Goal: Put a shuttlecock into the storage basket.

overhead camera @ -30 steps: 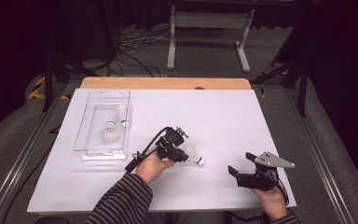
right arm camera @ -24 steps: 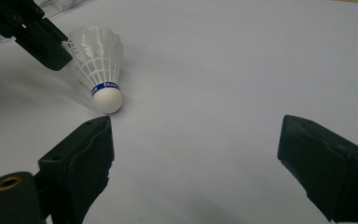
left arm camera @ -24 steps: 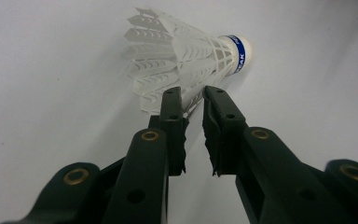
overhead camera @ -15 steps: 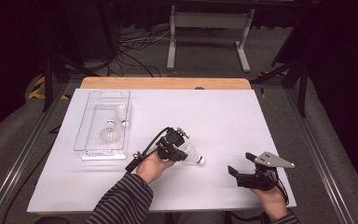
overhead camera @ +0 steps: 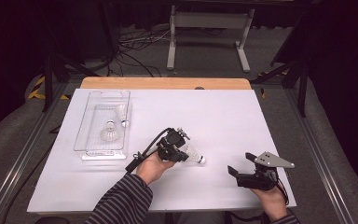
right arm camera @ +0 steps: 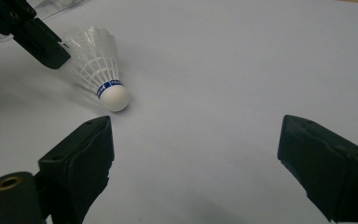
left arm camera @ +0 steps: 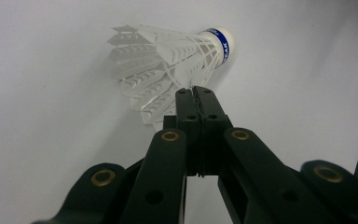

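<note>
Here, left to right. A clear plastic tray (overhead camera: 86, 140) with ribbed floor, lying on the white desk (overhead camera: 223, 116), two white shuttlecocks (overhead camera: 109, 133) inside. Then the left tool (left arm camera: 196, 93), black and hard, jaws just squeezed together, pinching the thin skirt edge of a third shuttlecock (left arm camera: 168, 65). Feathery white netting, round white cork tip, blue band, lying on its side near the desk's middle. Last, the right tool (right arm camera: 196, 154), black blocky jaws wide apart, nothing between, a grey three-cornered plate on top.
</note>
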Available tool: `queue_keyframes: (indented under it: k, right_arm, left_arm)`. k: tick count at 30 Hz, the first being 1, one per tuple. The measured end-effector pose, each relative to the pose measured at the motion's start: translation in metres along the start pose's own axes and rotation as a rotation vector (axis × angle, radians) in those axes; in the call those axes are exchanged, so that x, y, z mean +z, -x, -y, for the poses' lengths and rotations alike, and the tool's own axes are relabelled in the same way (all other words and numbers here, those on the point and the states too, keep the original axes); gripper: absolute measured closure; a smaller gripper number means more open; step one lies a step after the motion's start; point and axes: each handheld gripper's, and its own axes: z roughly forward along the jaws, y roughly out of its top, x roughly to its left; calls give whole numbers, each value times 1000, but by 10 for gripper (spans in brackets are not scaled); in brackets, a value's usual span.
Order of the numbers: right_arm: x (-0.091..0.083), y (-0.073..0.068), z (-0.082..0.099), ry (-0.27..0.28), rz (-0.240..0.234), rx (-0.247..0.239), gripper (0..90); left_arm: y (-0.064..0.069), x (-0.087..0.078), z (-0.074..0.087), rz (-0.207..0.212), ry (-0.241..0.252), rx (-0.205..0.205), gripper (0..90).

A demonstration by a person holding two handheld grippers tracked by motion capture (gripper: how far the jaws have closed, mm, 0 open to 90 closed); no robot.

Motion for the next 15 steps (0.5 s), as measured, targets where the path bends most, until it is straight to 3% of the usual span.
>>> queue_keyframes:
  k: [15]
  right_arm:
    - [0,0,0,0,1,0,110]
  left_arm:
    - [4,-8,1,9,17,21,900]
